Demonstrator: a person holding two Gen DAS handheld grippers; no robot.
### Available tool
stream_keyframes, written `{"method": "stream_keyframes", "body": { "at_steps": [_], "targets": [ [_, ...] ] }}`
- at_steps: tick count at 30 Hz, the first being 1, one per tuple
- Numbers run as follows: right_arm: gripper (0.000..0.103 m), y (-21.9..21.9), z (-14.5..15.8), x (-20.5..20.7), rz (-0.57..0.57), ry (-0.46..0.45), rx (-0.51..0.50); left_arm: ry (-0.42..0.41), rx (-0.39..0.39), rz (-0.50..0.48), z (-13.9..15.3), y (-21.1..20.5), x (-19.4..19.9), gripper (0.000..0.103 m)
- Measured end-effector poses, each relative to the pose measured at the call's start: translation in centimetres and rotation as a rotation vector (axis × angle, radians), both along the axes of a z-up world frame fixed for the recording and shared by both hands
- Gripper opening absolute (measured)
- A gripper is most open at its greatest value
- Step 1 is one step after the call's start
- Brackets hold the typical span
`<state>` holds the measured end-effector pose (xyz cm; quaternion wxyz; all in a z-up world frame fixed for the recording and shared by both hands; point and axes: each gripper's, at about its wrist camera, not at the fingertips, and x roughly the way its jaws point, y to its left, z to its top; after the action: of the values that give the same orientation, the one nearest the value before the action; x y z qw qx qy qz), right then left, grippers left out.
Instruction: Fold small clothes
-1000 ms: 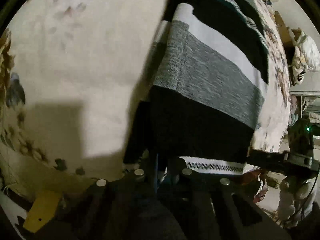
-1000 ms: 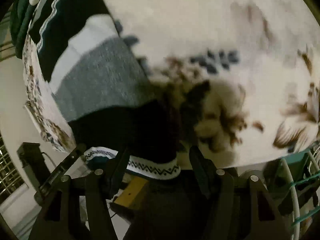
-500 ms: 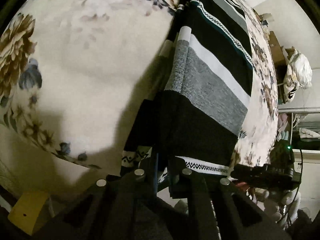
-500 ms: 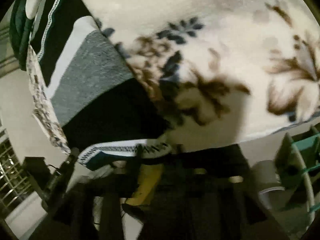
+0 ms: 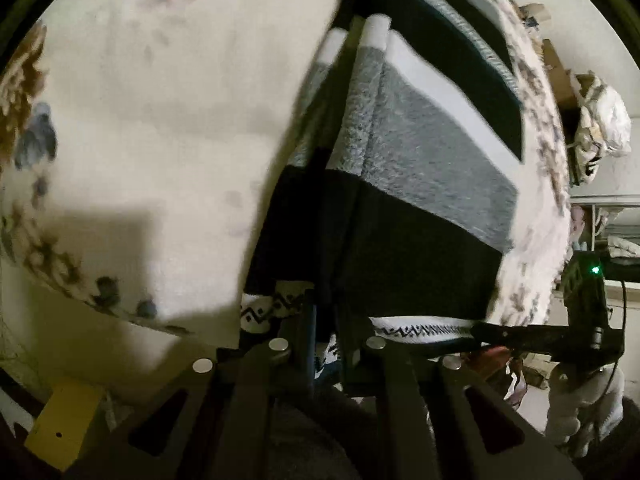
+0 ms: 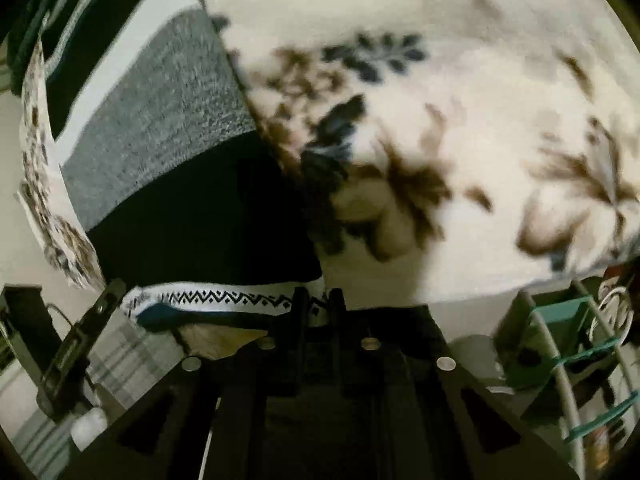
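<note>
A striped knit garment [image 5: 420, 168] with black, grey and white bands and a zigzag-patterned hem lies on a floral blanket [image 5: 160, 120]. My left gripper [image 5: 326, 320] is shut on the garment's hem at its left corner, where the fabric bunches into folds. In the right wrist view the same garment [image 6: 180, 184] runs up to the left. My right gripper [image 6: 316, 304] is shut on the patterned hem [image 6: 224, 300] at its right corner, near the blanket's edge. The other gripper [image 5: 560, 336] shows at the right of the left wrist view.
The cream floral blanket [image 6: 460, 100] covers the bed. A yellow block [image 5: 60, 420] sits below the bed edge at the left. A wire rack with teal parts [image 6: 572, 352] stands at the right. White bags [image 5: 600, 128] hang by the far wall.
My right gripper, open a second ago, has closed on the hem corner. Both grippers have shifted over the bed, and the garment's left side has bunched more.
</note>
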<state>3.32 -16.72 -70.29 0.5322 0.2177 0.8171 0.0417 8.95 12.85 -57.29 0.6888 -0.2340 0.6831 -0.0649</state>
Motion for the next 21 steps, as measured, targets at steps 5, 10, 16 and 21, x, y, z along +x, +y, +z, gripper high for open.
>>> {"method": "stream_keyframes", "body": {
  "at_steps": [5,10,16,21],
  "targets": [
    [0.037,-0.9,0.2,1.5,-0.009,-0.005,0.063,-0.016,-0.048,0.057,0.9,1.8,-0.1,0.052],
    [0.047,-1.5,-0.6,1.8,-0.059,-0.019,0.12,0.004,-0.073,0.095,-0.4,3.5,-0.2,0.066],
    [0.05,-1.1,-2.4,2.4,-0.068,-0.028,0.15,-0.006,-0.099,0.011,-1.9,1.1,1.6,0.067],
    [0.053,-1.1,-2.7,2.2,-0.103,-0.027,0.162,-0.046,-0.145,-0.035,-1.4,-1.2,1.4,0.066]
  ]
}}
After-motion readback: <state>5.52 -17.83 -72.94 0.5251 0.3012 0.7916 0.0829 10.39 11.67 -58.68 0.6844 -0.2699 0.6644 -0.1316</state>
